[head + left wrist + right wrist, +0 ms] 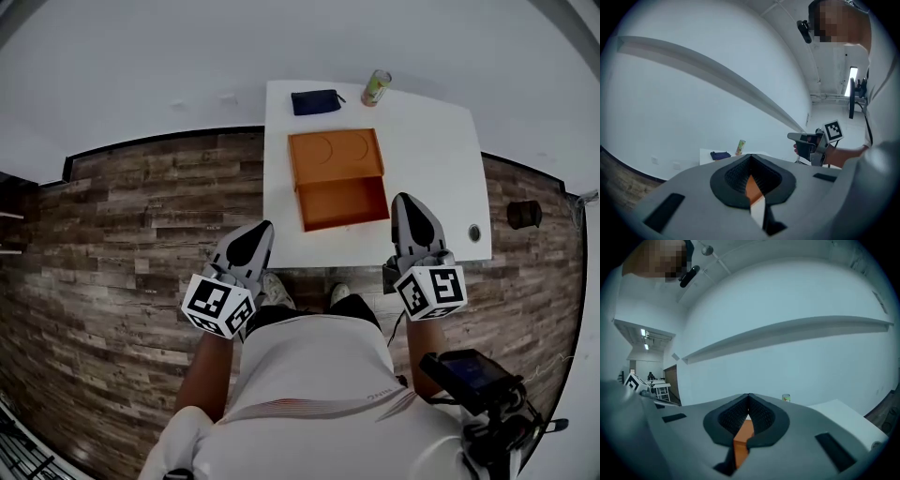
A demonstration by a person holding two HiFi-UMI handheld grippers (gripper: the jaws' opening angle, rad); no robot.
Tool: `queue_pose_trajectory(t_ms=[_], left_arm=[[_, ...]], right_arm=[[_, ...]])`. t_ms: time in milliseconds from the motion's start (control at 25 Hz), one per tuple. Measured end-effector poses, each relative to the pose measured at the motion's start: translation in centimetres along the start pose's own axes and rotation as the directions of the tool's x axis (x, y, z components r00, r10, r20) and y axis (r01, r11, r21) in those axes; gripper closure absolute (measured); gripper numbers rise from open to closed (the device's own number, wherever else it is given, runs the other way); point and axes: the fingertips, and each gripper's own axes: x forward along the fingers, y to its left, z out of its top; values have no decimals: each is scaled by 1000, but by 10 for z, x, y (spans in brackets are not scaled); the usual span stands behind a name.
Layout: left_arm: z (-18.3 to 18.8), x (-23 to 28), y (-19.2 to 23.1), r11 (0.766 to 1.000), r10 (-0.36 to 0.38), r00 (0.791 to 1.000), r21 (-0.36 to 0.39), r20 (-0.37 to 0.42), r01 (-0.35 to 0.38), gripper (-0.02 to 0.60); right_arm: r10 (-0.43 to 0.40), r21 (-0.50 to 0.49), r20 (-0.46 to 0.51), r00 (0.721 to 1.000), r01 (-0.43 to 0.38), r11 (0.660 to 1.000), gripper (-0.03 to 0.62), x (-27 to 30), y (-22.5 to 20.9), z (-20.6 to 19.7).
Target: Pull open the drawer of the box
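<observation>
We hold both claws up and clear of the white worktop (431, 178), nothing between either pair of jaws. The left claw (260, 228) has its tips pressed together, and the right claw (406, 201) is closed and empty as well. The flat orange cardboard box (335, 155) sits mid-worktop, and its orange drawer (342, 203) already stands well out toward us, near the front edge. The job looks done to us. The danger now is contact: a claw dropping back down could catch the drawer's front wall and drag it fully out of the box, or shove the light box back toward the dark blue pouch (315, 101) and the green can (376, 87).
</observation>
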Motion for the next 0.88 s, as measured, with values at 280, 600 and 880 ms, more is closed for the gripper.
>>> queue_pose_trajectory(t_ms=[280, 600, 880], left_arm=[[17, -7, -55, 998, 59, 994, 31, 88, -61, 571], [21, -18, -140, 982, 160, 973, 71, 165, -173, 571], [6, -36, -186, 968, 222, 956, 73, 189, -240, 571]], right_arm=[[68, -11, 128, 989, -67, 998, 589, -45, -11, 36], [164, -16, 146, 976, -163, 987, 589, -109, -50, 46], [219, -10, 144, 965, -220, 975, 589, -150, -61, 37]])
